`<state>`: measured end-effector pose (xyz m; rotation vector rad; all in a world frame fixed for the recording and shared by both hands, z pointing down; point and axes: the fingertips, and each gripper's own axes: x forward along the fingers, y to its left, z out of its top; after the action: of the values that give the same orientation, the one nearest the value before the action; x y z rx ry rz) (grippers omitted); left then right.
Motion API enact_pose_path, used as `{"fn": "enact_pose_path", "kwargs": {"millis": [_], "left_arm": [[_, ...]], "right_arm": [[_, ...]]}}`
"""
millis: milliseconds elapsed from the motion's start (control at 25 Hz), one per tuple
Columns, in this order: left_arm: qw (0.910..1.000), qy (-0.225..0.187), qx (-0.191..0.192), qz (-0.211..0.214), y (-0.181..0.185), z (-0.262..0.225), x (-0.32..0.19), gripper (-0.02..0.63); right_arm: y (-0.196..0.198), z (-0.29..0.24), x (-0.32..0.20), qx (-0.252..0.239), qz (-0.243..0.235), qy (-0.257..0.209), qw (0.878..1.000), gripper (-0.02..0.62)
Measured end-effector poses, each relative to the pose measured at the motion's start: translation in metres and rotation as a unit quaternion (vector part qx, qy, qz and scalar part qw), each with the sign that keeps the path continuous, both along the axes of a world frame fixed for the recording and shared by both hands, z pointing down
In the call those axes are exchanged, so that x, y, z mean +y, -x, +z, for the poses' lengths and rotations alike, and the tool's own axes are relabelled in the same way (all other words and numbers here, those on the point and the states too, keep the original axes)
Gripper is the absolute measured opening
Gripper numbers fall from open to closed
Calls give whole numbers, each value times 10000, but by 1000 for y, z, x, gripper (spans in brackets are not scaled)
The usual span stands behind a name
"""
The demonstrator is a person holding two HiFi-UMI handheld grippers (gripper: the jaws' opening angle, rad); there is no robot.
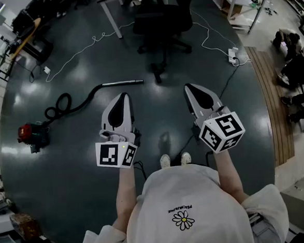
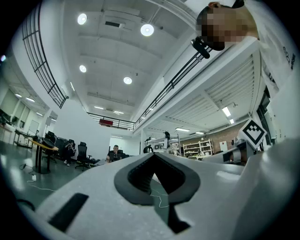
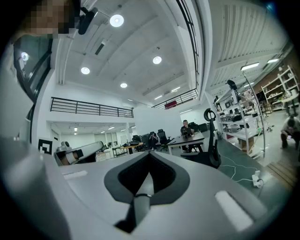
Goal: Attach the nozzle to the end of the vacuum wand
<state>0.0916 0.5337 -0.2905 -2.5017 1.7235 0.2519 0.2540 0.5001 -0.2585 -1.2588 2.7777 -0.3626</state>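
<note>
Closest in, the person's white shirt point(image 1: 189, 204) fills the bottom of the head view, cut off by the frame at both shoulders, with two pale shoes point(image 1: 175, 159) peeking out past its hem. Both forearms reach forward. The left gripper point(image 1: 123, 96) and the right gripper point(image 1: 191, 87) are held side by side over the dark floor point(image 1: 83, 180), each with its jaws pressed fully together and nothing between them (each gripper's own view shows the same: point(image 2: 153, 157) and point(image 3: 149, 156) meet at a closed point). The vacuum wand point(image 1: 122, 83) lies flat on the floor ahead of the left gripper, well apart from both. Its black hose point(image 1: 70, 102) loops left to a red vacuum body point(image 1: 31, 135). The wand's right end is too small to tell what, if anything, is fitted there, and I cannot pick out the nozzle. Both gripper views look level across the workshop, so each gripper's own housing hides the floor near the wand. An office chair point(image 1: 163, 19) stands beyond it.
</note>
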Motion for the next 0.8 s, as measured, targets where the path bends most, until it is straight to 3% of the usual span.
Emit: {"fn": "enact_pose_path", "kwargs": {"millis": [360,800], "left_arm": [[10000,30,45,12,-14,8,4,3],[9983,362,-69,-456,-7,42,-11,3]], "right_arm": [[-15,6,3,37,-8,-23,10000,5],[-30,41,-26,-107,-464,416,9980,5]]}}
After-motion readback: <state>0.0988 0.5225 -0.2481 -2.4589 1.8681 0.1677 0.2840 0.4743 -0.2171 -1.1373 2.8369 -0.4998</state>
